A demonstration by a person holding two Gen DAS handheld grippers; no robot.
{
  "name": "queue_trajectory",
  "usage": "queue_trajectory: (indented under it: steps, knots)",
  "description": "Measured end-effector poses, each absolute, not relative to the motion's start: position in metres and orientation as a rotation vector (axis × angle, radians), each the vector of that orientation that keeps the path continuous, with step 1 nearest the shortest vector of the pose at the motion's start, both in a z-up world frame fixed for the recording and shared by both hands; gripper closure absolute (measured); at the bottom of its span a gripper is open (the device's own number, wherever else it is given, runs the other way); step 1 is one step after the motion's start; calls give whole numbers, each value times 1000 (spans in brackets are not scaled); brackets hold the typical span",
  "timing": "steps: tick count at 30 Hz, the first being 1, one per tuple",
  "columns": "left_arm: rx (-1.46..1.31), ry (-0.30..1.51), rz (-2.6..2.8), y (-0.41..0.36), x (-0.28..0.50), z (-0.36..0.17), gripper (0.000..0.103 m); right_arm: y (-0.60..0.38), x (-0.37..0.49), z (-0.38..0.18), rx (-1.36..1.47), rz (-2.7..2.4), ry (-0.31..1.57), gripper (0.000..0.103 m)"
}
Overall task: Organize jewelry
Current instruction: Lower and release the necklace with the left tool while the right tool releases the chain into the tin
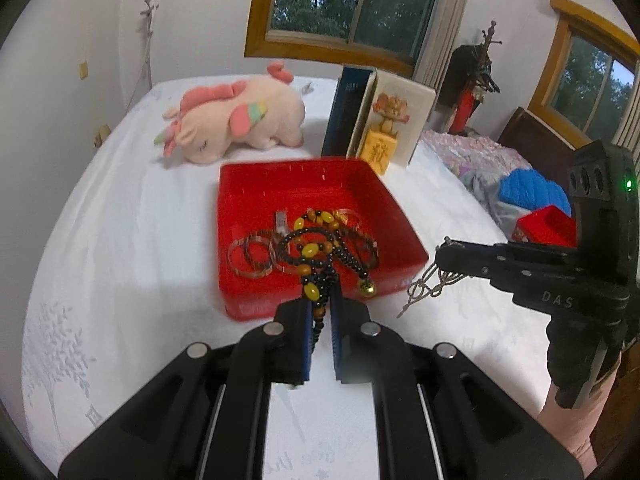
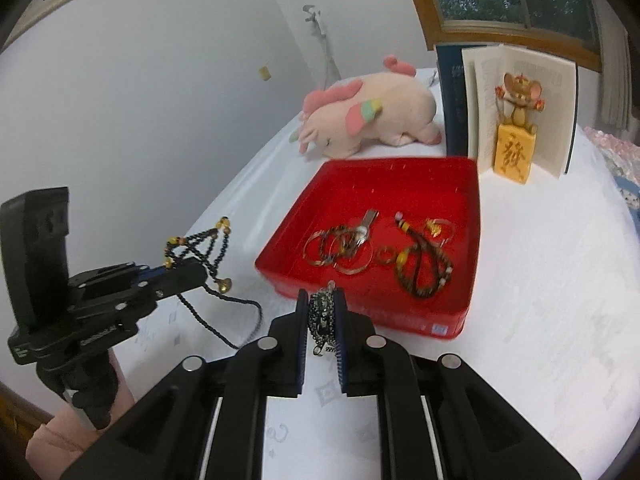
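A red tray (image 1: 248, 196) (image 2: 400, 176) sits on a white bed and holds bangles (image 2: 320, 250), a metal clip (image 2: 370, 218), small rings and a dark bead bracelet (image 2: 424, 272). My left gripper (image 1: 322, 300) is shut on a black and yellow bead necklace (image 1: 316, 252), held up in front of the tray; from the right wrist view the gripper (image 2: 192, 274) is left of the tray with the necklace (image 2: 200, 248) dangling onto the bed. My right gripper (image 2: 322, 308) is shut on a silver chain (image 2: 320, 312) just before the tray's near edge; the chain (image 1: 428, 284) hangs from it right of the tray.
A pink plush toy (image 1: 240, 120) lies behind the tray. An open book (image 2: 520, 100) stands behind it with a mouse figurine (image 2: 516, 128) on a yellow block. Blue and red items (image 1: 536, 204) lie at the right. White sheet surrounds the tray.
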State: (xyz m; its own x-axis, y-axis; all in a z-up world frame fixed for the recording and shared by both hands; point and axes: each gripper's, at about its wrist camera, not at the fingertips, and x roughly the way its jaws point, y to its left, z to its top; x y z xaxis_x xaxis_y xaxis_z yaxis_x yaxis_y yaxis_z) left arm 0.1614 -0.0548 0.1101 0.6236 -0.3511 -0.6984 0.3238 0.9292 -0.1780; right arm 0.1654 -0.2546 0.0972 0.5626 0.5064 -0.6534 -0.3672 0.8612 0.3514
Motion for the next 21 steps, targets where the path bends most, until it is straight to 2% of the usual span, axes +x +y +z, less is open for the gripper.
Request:
queue_trajectory:
  steps: [11, 21]
  knots:
    - [-40, 747, -371, -68, 215, 150, 97, -260, 217, 149, 177, 463, 750, 91]
    - [-50, 811, -335, -75, 290, 122, 97, -258, 290, 108, 193, 380, 844, 91]
